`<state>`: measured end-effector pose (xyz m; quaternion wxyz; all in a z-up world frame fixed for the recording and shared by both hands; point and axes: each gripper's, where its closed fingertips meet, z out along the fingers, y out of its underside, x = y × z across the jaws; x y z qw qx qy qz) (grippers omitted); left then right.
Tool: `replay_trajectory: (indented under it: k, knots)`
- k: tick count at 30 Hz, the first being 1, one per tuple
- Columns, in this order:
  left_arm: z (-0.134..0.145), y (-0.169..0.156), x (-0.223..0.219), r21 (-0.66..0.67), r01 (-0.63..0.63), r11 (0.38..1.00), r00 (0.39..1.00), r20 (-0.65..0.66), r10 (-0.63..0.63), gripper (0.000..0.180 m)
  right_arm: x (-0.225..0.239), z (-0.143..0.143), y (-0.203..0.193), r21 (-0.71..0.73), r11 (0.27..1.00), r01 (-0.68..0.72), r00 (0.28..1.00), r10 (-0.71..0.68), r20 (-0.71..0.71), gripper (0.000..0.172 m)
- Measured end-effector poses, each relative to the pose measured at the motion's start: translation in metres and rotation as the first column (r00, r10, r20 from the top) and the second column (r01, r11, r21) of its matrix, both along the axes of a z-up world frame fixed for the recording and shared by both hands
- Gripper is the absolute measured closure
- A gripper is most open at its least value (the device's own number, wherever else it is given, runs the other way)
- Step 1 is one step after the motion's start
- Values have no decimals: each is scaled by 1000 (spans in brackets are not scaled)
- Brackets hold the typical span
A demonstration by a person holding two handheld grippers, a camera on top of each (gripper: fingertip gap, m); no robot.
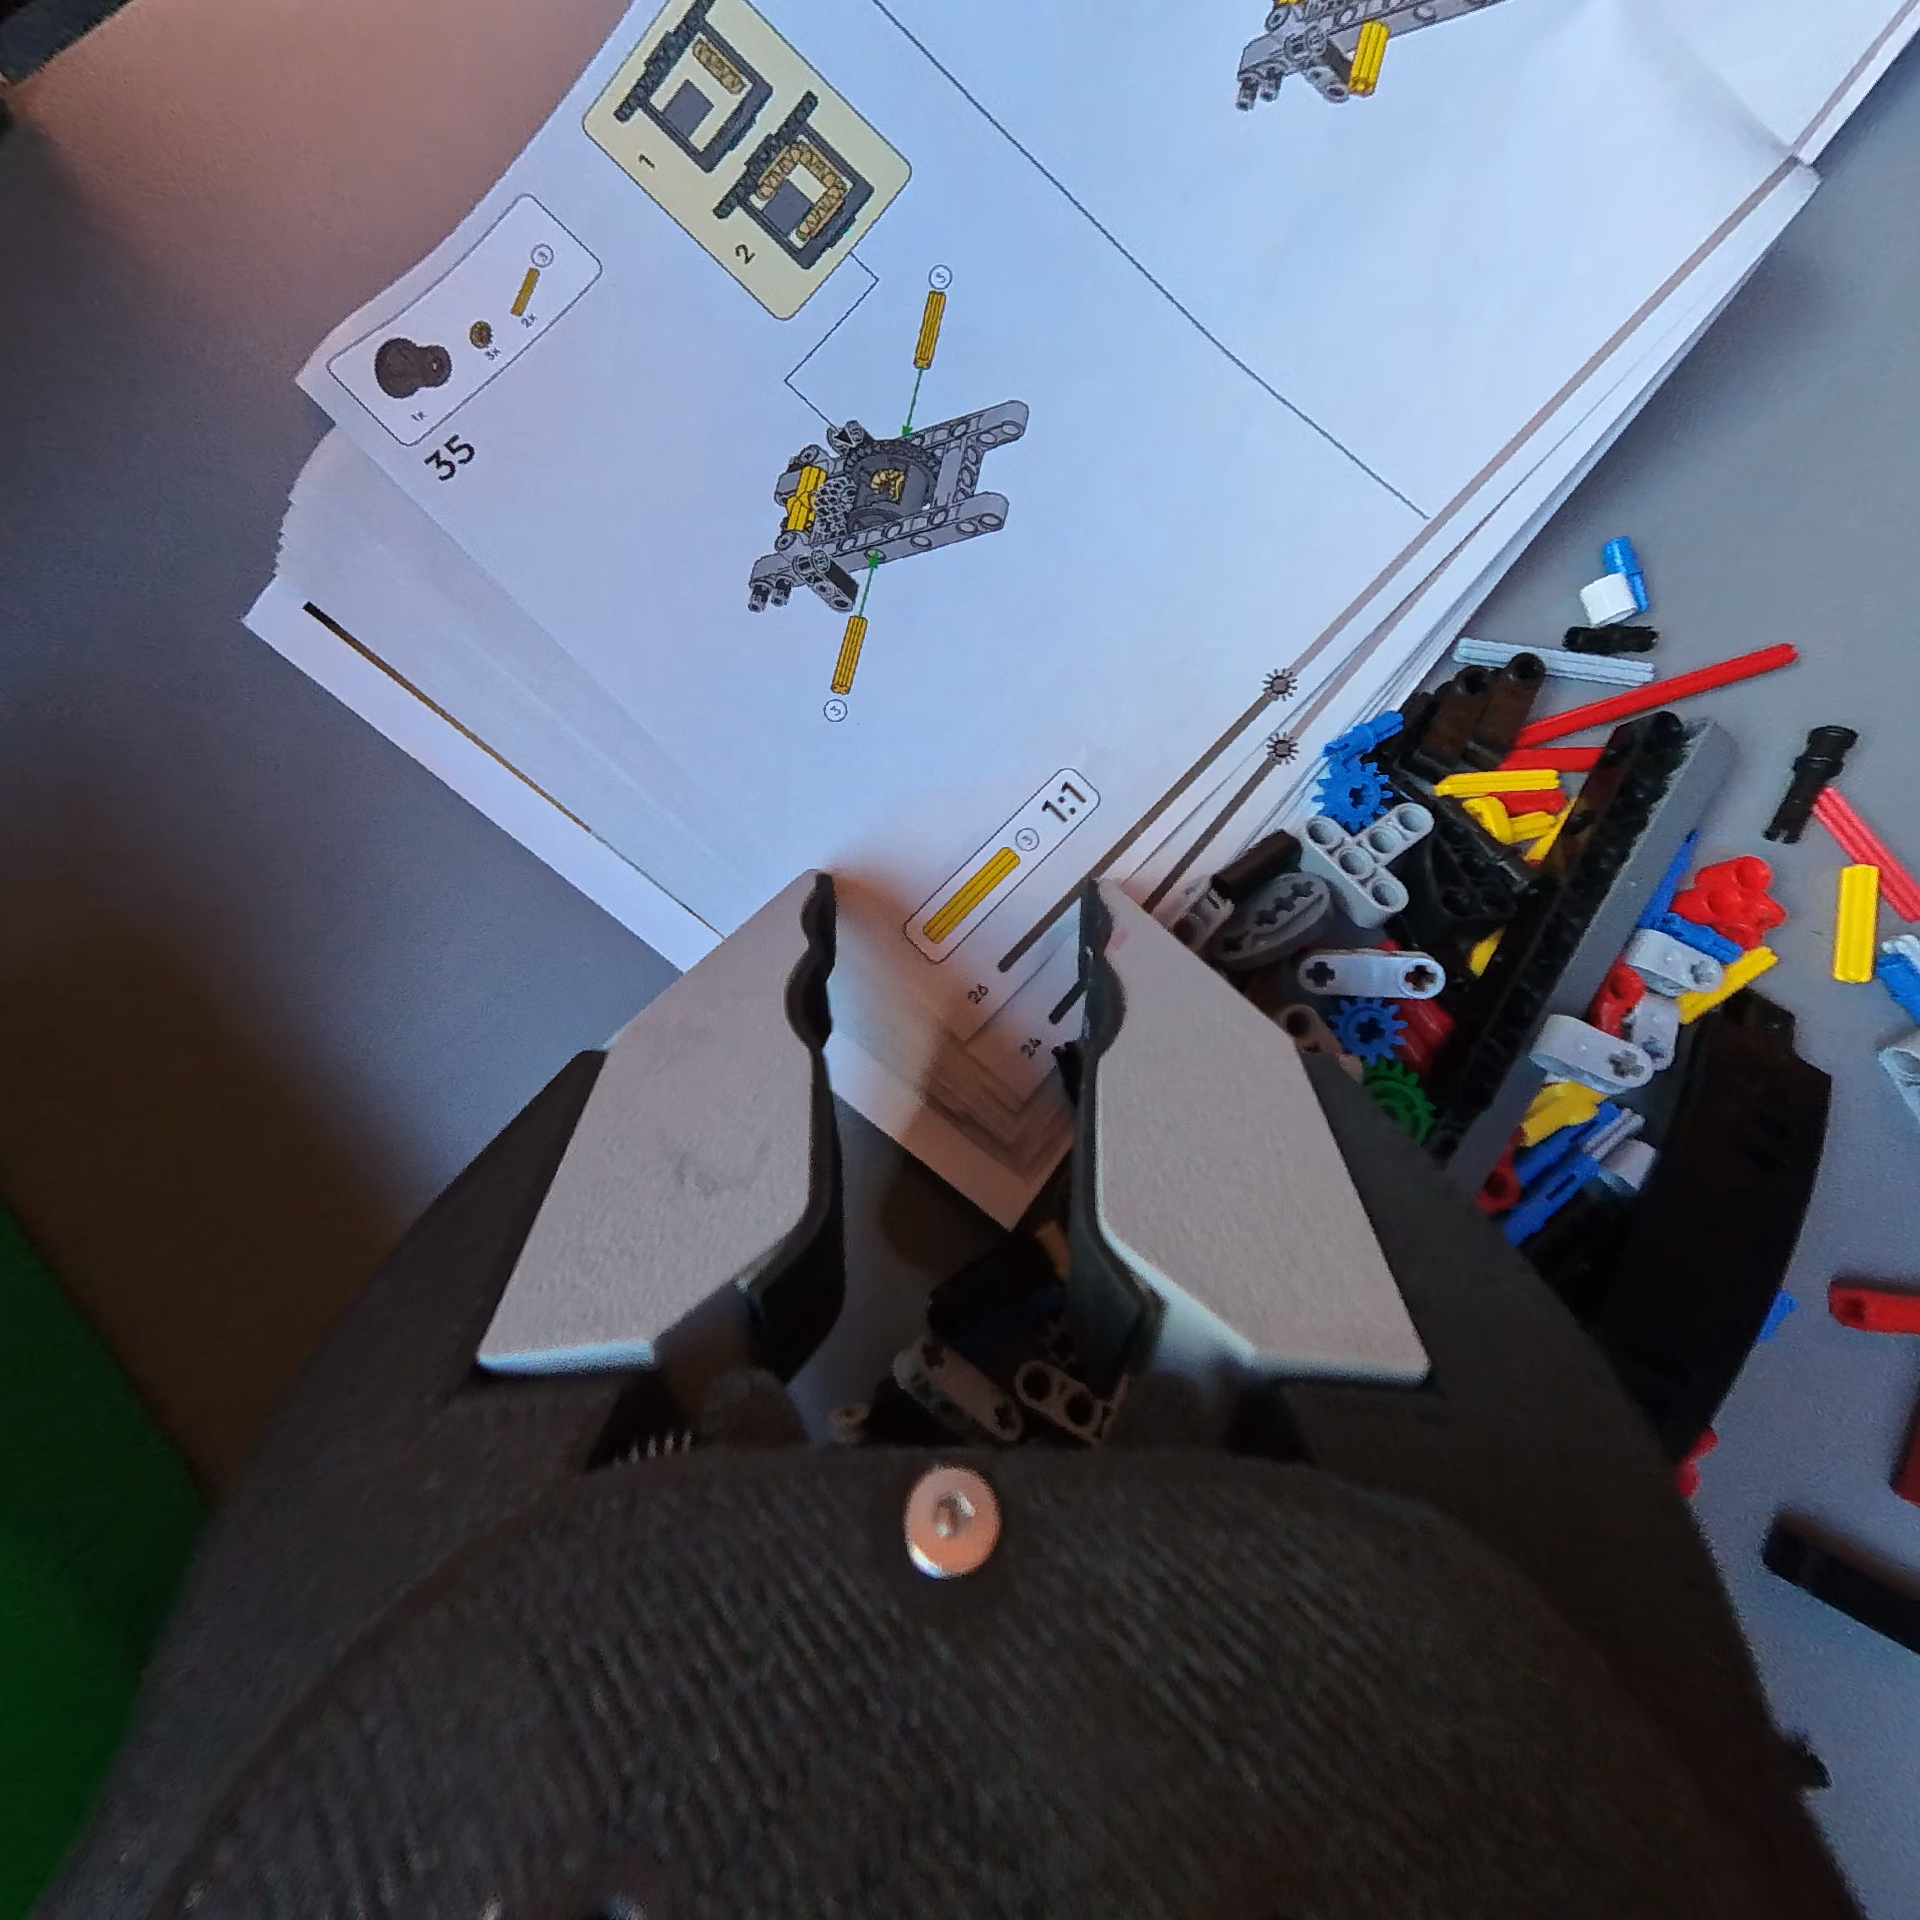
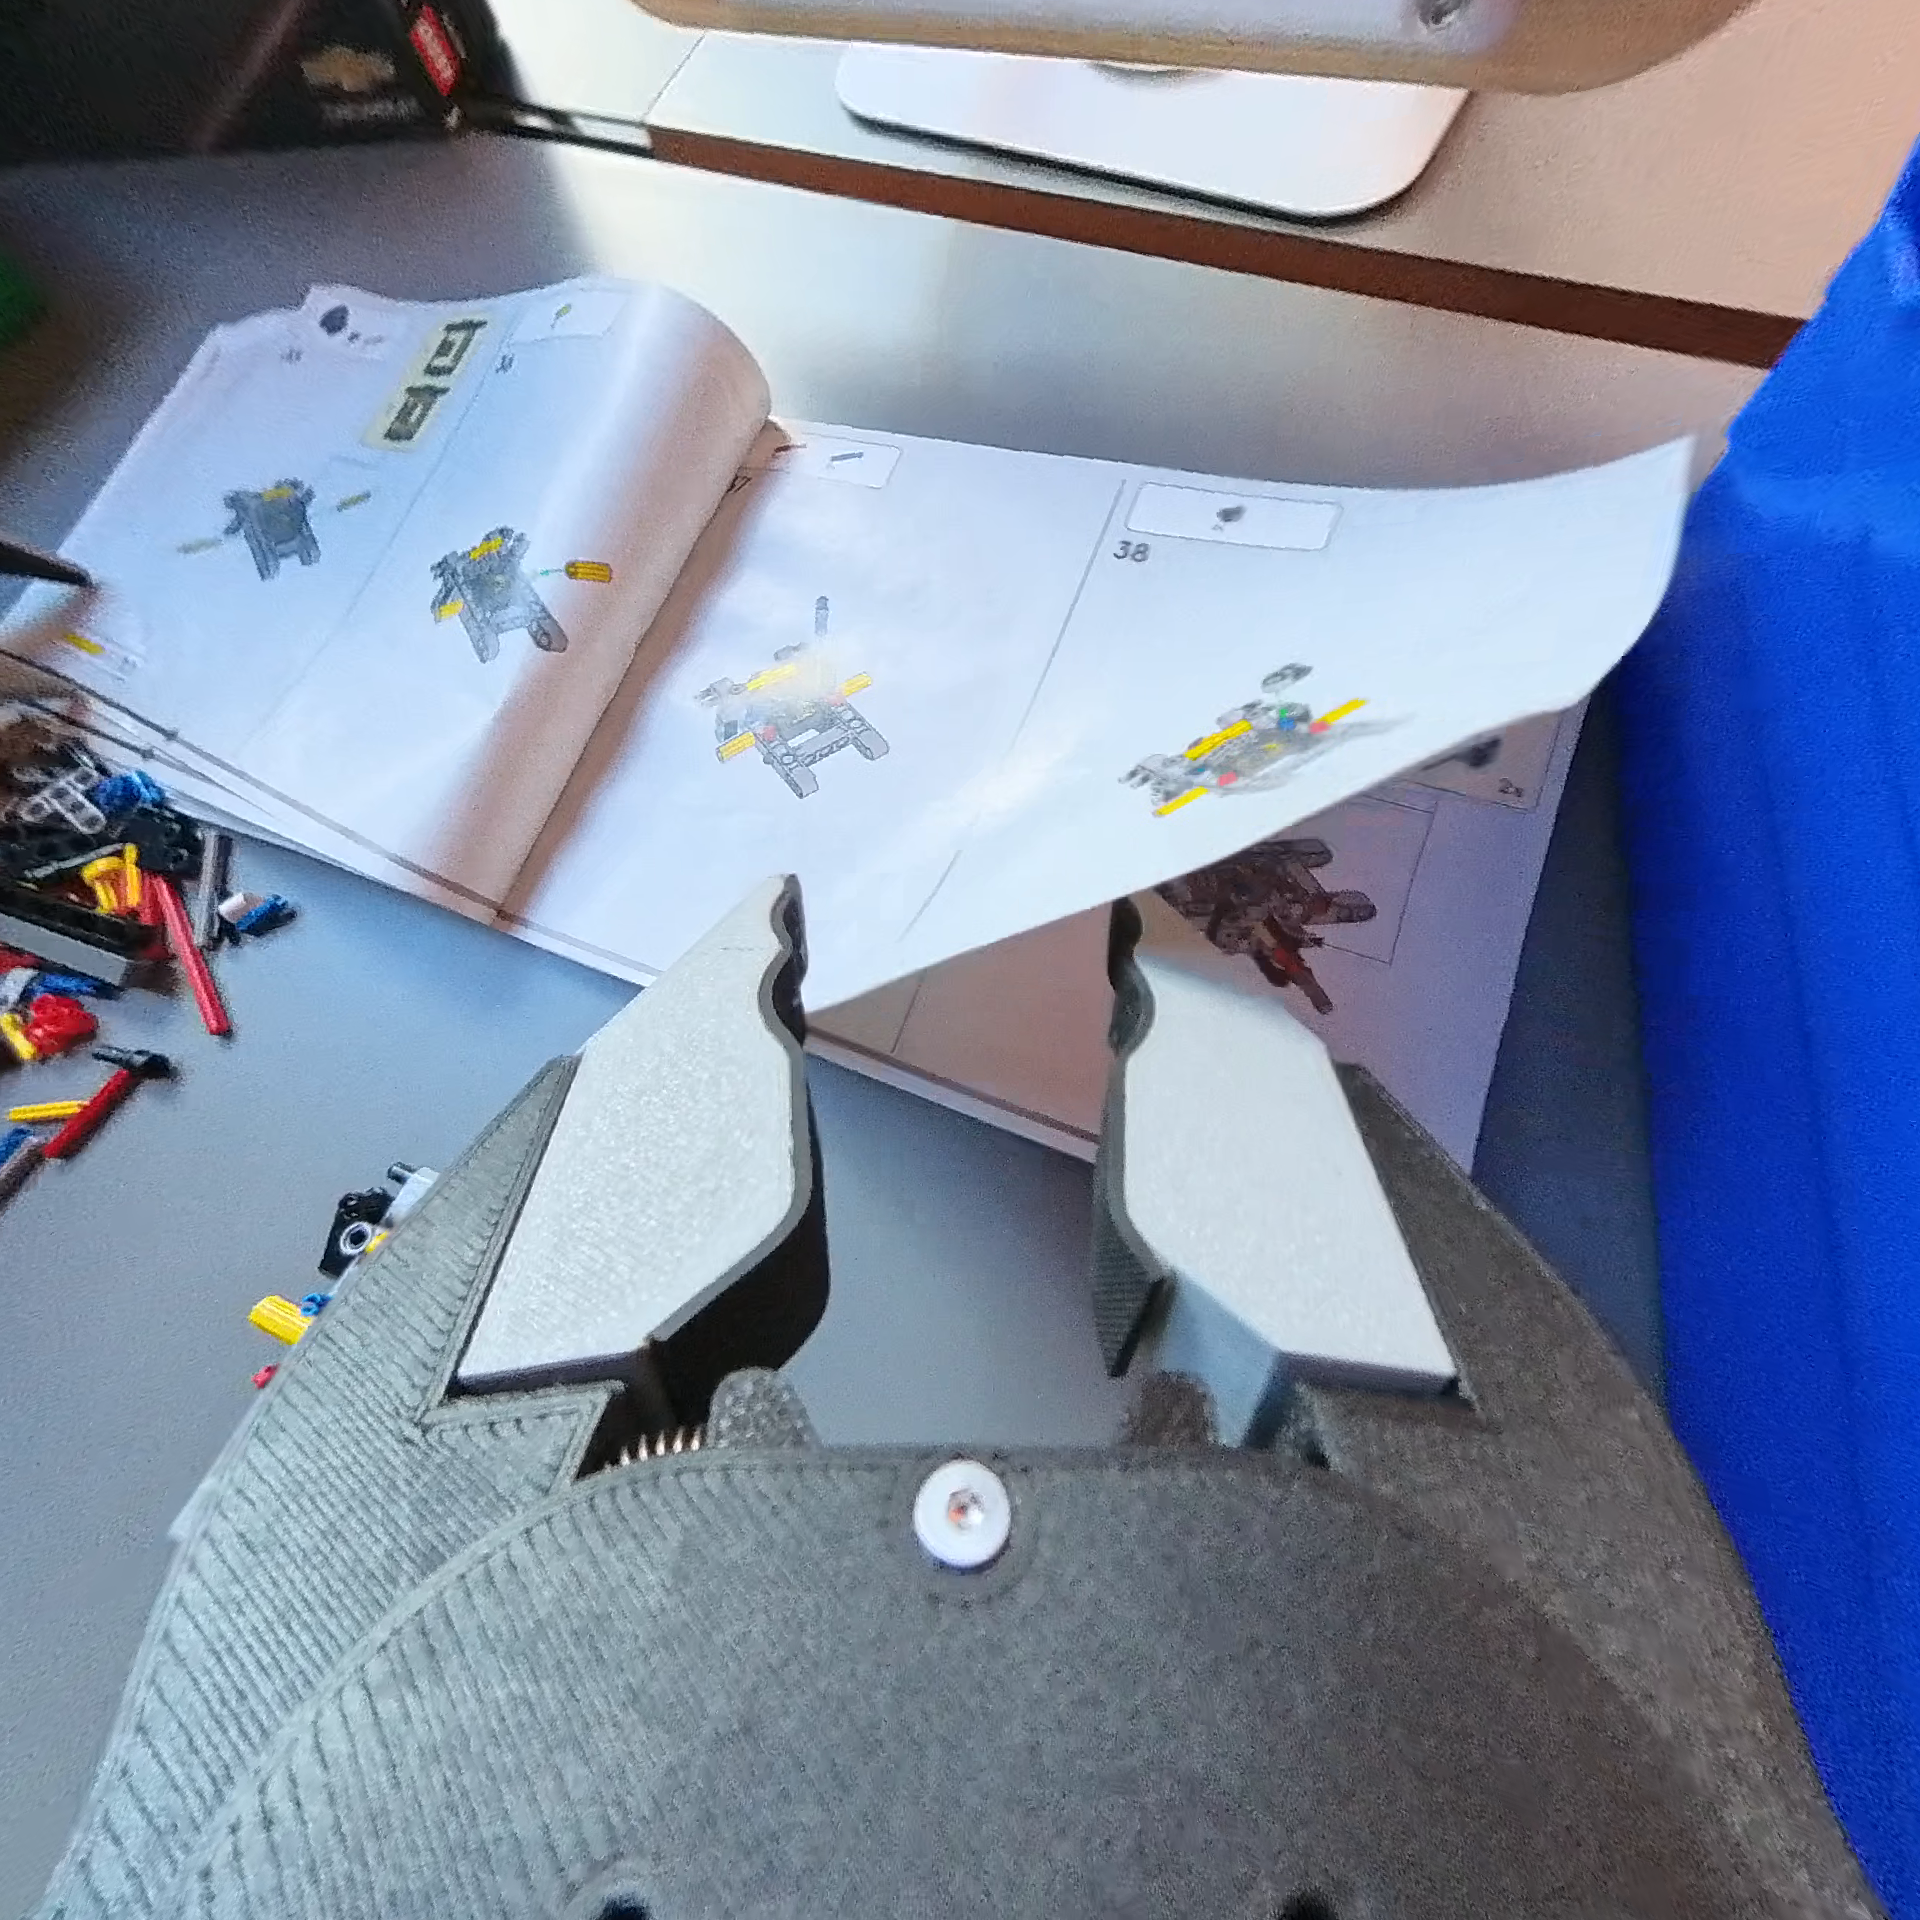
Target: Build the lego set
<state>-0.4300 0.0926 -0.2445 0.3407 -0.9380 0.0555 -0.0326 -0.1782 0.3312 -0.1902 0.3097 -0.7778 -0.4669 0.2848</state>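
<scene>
An open instruction booklet (image 1: pixel 727 571) lies on the grey table (image 1: pixel 156 623). My left gripper (image 1: pixel 956 894) is open, and its fingertips stand over the booklet's near corner with nothing between the pads. A small dark and grey brick assembly (image 1: pixel 1018 1351) shows low between the fingers, in shadow. My right gripper (image 2: pixel 956 914) is open at the booklet's (image 2: pixel 416 623) right half. A lifted, curled page (image 2: pixel 1247 644) hangs there. Its lower corner touches my left finger (image 2: pixel 790 966), and its edge runs across the gap. The pads do not press on it.
A pile of loose black, grey, red, yellow and blue building pieces (image 1: pixel 1507 883) lies beside the booklet, also in the right wrist view (image 2: pixel 94 862). A white monitor foot (image 2: pixel 1143 135) stands at the back. Blue cloth (image 2: pixel 1787 935) fills the right edge. The left gripper's tips are roughly 35 centimeters from the right gripper's.
</scene>
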Motion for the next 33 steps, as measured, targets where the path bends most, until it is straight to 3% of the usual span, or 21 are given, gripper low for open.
replay_trajectory:
  k: [3,10,17,22,29,33]
  knots:
    - [0,-1,-2,-4,-3,1000,1000,-11,3,135,8,2,9,24,999,38,999,-38,3,114]
    - [1,-3,-5,-6,-12,1000,999,-32,12,135,27,19,24,235,964,127,991,-135,16,110]
    - [24,1,-7,79,-26,997,995,-92,33,136,38,50,20,330,930,162,984,-126,-128,116]
    - [37,7,-6,138,-60,989,995,-65,69,138,47,67,18,398,898,188,964,-91,-249,124]
    - [49,12,-8,186,-127,974,991,-22,133,138,66,105,19,437,854,283,861,-25,-508,130]
    - [56,22,3,225,-146,963,989,42,140,138,66,111,8,473,840,266,840,39,-541,133]
